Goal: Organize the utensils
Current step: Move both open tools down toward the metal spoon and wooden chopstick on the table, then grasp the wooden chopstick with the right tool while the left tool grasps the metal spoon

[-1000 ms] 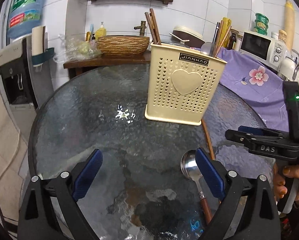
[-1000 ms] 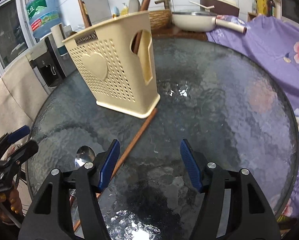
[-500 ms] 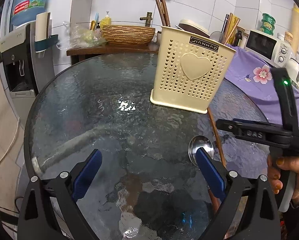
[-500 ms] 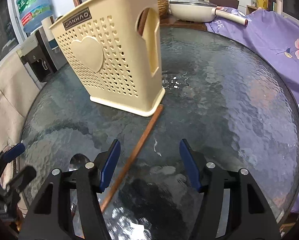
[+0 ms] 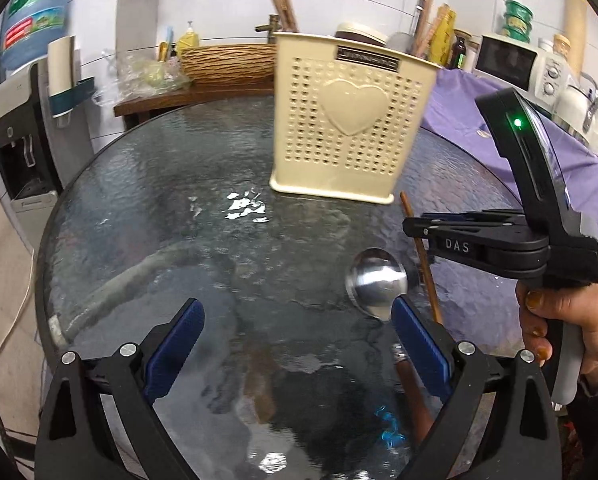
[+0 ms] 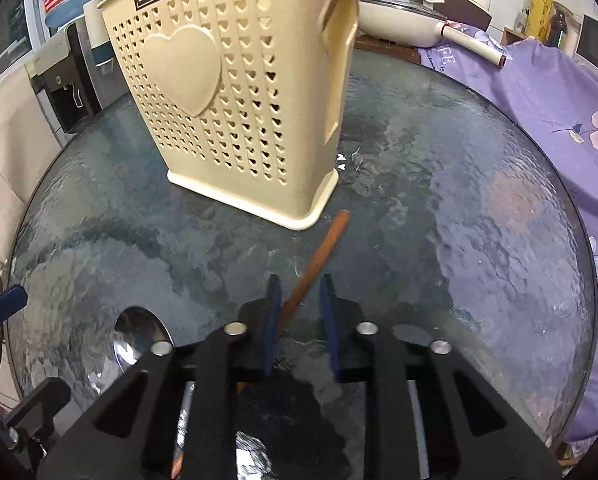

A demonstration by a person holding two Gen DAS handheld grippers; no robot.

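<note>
Right gripper (image 6: 299, 304) jaws have just been closing around chopstick (image 6: 319, 256).
Pads not visibly pressing; left gripper (image 5: 295, 336) open, spoon (image 5: 377, 280) at 2 o'clock; holder (image 6: 235, 92) awaits on tabletop (image 6: 459, 220).

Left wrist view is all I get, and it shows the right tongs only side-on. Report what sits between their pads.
Observer: The chopstick runs between the pads of the right tongs, whose jaws have just been closing.
Operator: Say whether they pinch it yet.
Observer: Not yet, it seems. The stick sits close by the pad on the side of the spoon, and bare glass shows between it and the other pad.
Operator: Describe the holder's side wall.
Observer: The holder has a tall handle slot cut into the wall that faces the chopstick's far tip.
</note>
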